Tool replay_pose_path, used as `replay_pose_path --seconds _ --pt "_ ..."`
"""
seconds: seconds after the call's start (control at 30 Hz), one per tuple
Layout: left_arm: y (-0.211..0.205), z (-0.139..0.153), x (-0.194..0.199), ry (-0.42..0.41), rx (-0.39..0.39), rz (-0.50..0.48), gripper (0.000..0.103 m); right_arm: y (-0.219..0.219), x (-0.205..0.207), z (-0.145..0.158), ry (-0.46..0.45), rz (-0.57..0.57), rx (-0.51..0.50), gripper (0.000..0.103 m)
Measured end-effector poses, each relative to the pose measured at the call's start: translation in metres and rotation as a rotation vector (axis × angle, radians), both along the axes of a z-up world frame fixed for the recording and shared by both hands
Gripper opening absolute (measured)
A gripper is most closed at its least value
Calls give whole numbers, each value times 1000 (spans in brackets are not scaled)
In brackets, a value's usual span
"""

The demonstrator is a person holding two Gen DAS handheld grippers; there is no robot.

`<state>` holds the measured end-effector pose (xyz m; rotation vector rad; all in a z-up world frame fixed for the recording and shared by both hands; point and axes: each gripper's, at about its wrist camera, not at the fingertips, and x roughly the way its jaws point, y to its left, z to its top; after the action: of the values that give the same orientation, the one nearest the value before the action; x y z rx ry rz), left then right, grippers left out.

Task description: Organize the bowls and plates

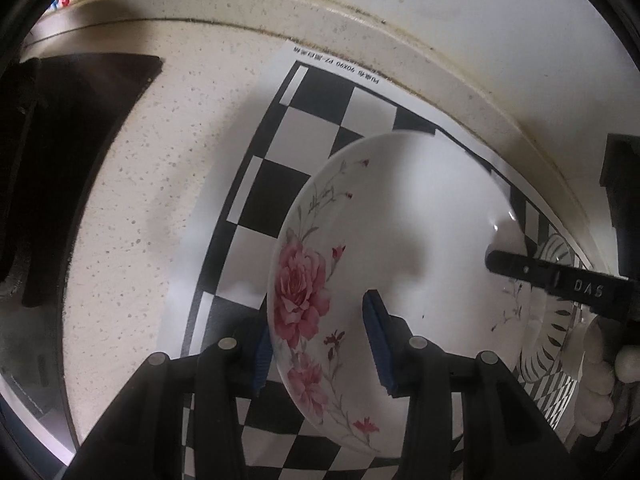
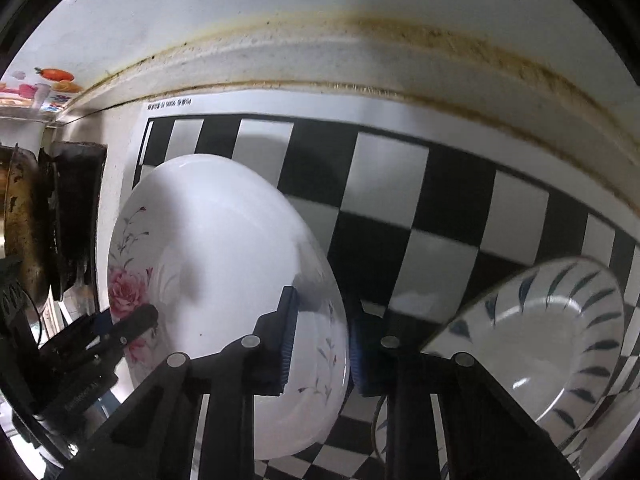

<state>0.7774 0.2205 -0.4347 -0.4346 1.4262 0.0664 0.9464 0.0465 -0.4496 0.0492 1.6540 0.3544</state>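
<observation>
A white deep plate with pink flowers hangs tilted over the checkered mat. My left gripper is shut on the plate's near-left rim, one blue pad outside it and the other on the inner face. In the right wrist view my right gripper is shut on the opposite rim of the same floral plate, with the rim between its blue pads. A striped plate lies tilted to the right on another striped dish. One right gripper finger shows in the left wrist view.
A dark stove top lies left of the mat, with a worn metal pot on it. The stained wall ledge runs along the back. A hand is at the right edge beside the striped plate.
</observation>
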Motion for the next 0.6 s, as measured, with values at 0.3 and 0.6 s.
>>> replay_pose_path --seconds 0.3,0.6 --pt "-17 33 -23 -53 43 -36 38 -13 -38 25 -29 -32 49 23" --pt "-51 76 -55 -114 52 -104 38 -60 -87 76 -95 -89 83 23"
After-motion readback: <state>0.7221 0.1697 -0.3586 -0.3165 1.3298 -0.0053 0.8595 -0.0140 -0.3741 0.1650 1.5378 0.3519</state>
